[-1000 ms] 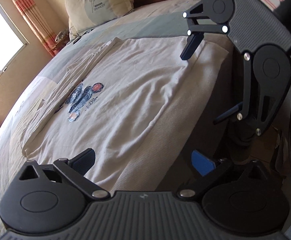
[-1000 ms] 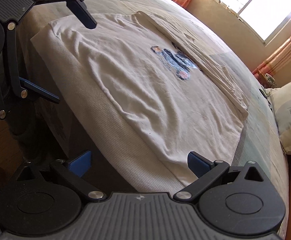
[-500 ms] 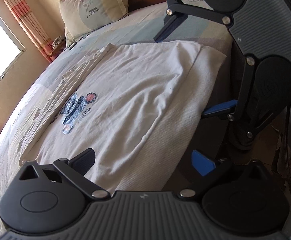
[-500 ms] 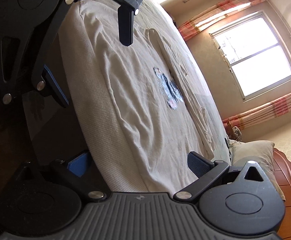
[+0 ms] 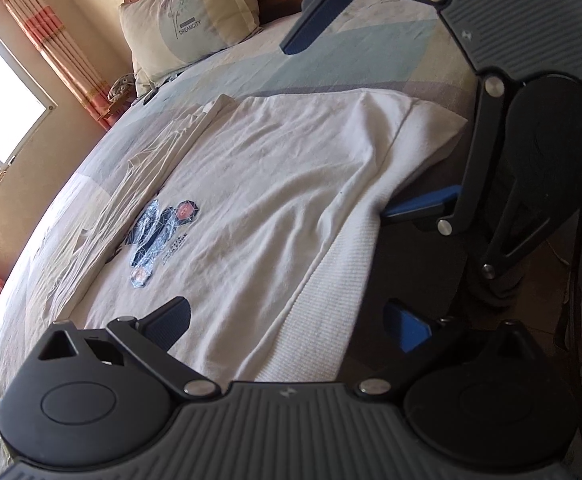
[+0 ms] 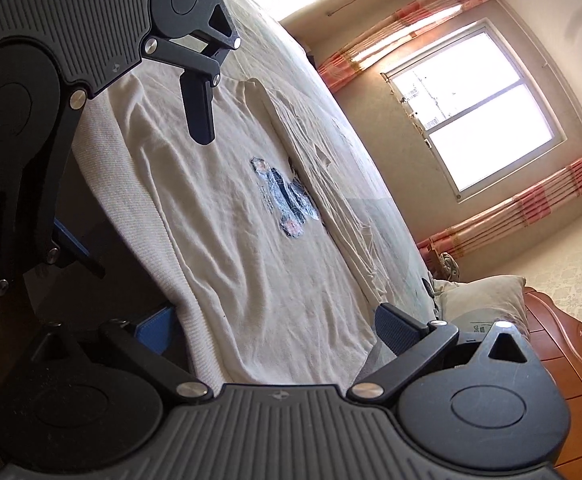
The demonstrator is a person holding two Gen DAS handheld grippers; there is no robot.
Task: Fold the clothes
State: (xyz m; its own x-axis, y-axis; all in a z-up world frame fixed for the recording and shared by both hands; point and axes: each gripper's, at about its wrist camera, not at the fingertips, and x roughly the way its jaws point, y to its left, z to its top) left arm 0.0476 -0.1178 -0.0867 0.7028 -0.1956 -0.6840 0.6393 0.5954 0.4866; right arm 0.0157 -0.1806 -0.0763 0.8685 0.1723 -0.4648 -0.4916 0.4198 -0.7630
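A white T-shirt with a blue printed graphic lies flat on the bed; its far side is folded over. It also shows in the right wrist view. My left gripper is open, its jaws straddling the shirt's near hem at the bed edge. My right gripper is open and straddles the hem at the other end. Each gripper shows in the other's view, the right and the left, both empty.
The bed has a pale patterned sheet and a pillow against a wooden headboard. A window with striped curtains lies beyond the bed. Dark floor lies below the bed edge.
Both grippers have tilted and shifted along the bed edge, with the right gripper swinging over the shirt's corner. Both jaws stay open. The shirt has not moved.
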